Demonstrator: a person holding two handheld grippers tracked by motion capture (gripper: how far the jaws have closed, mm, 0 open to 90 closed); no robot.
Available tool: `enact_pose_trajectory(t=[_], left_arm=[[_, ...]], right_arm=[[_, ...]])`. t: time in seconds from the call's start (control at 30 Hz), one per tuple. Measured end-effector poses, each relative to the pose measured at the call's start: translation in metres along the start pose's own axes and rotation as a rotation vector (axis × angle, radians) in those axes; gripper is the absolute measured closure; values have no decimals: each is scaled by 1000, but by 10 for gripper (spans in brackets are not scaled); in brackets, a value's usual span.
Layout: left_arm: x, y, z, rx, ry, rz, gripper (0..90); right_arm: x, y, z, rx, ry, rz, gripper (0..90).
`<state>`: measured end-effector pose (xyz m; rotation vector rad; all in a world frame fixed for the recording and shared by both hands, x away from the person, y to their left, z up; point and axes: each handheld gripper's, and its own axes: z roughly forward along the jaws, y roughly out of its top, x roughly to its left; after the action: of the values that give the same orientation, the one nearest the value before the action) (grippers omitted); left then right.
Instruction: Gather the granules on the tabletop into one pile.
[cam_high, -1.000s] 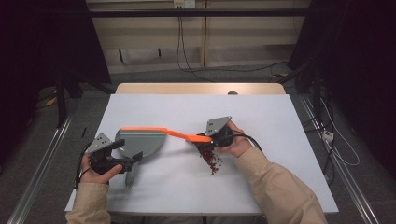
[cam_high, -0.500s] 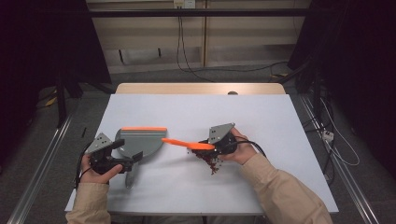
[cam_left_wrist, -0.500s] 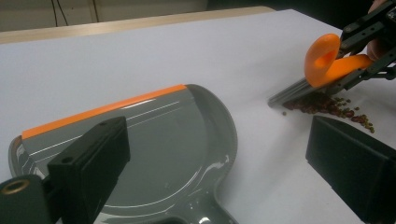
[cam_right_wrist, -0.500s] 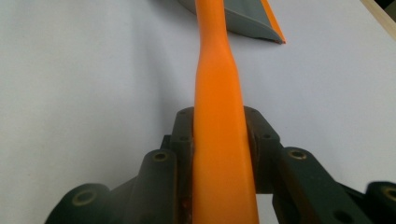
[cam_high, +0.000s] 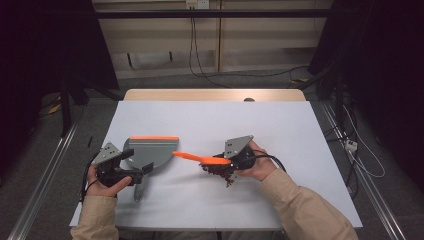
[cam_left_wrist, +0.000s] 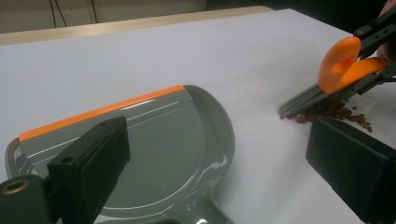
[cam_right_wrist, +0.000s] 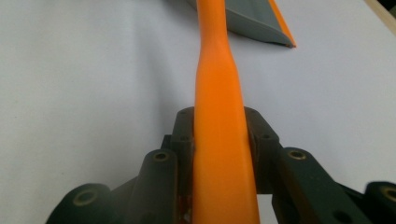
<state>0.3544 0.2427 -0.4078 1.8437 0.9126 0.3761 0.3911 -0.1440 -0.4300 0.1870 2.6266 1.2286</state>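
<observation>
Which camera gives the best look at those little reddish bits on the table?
The left gripper view: the bits lie close, single pieces lit beside the brush bristles. In the high view they are a small dark patch under the right tongs. In the right gripper view the brush handle covers that spot.

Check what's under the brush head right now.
Under the brush, dark red beans lie in a small pile on the table, at its grey bristles. Any beans beneath the bristles are hidden.
</observation>
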Motion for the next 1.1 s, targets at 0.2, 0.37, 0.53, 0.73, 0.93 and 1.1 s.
enact_pose_trajectory(t=[0.2, 0.37, 0.53, 0.73, 0.93, 1.1], left_arm=[[1, 0, 1, -1, 0, -4, 61], [3, -1, 0, -3, 3, -14, 61], [6, -2, -3, -3, 10, -20, 61], [8, -3, -5, -9, 15, -26, 61], [5, -3, -3, 0, 12, -19, 61], [4, -2, -3, -3, 12, -17, 61]], right_arm=[[-13, 5, -3, -43, -35, 14, 709], [-29, 12, 9, -62, -35, -1, 710], [-33, 13, 31, -61, 16, -1, 710], [-21, 15, 25, -37, 71, -23, 709], [-7, 13, 16, -25, 93, -53, 708], [-9, 10, 11, -54, 30, -15, 710]])
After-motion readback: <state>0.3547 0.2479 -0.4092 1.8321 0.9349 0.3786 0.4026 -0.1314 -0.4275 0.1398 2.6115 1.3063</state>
